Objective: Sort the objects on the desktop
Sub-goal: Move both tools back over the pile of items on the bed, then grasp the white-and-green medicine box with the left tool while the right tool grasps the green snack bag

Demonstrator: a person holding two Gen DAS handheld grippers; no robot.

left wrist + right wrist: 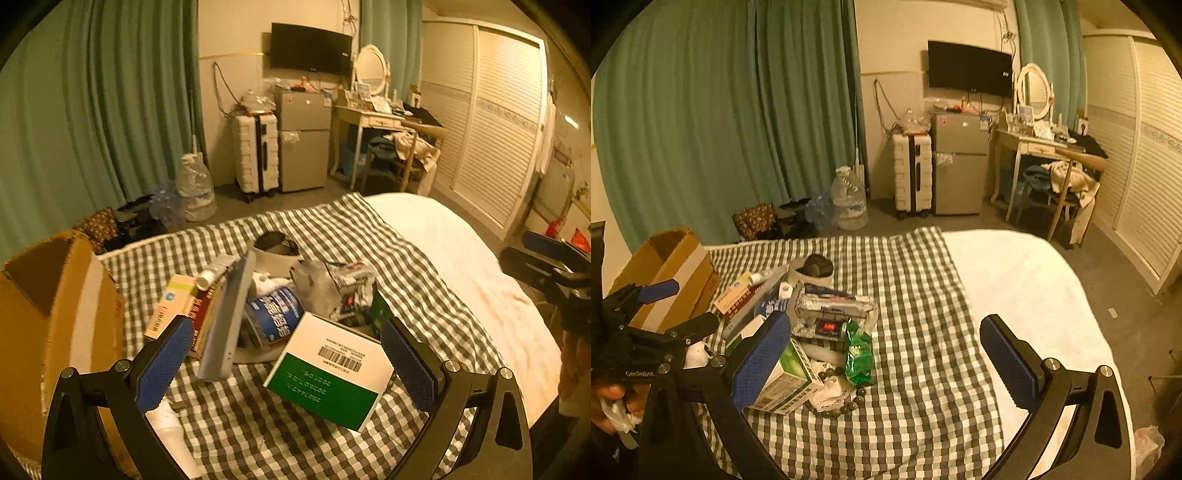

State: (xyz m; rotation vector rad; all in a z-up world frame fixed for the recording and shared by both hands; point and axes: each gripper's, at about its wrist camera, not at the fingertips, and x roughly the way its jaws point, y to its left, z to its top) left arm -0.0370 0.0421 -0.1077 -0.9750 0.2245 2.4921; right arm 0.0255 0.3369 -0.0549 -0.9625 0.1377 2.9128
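Green-and-white box (328,373) lying flat on checked cloth (258,435) over bed, at near edge of clutter pile (266,295). Left tongs (288,365) gaping wide, holding nothing, hovering with box sitting between blue pads, nearer right pad. Box long axis running diagonally across gap. Right tongs (886,362) also spread open, empty, box beside their left pad. Left hand looking better placed. Cardboard carton (55,314) standing open at left, likely destination.

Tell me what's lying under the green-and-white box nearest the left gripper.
The green-and-white box sits tilted, its far edge propped on the pile, near edge on the checked cloth. What props it is covered.
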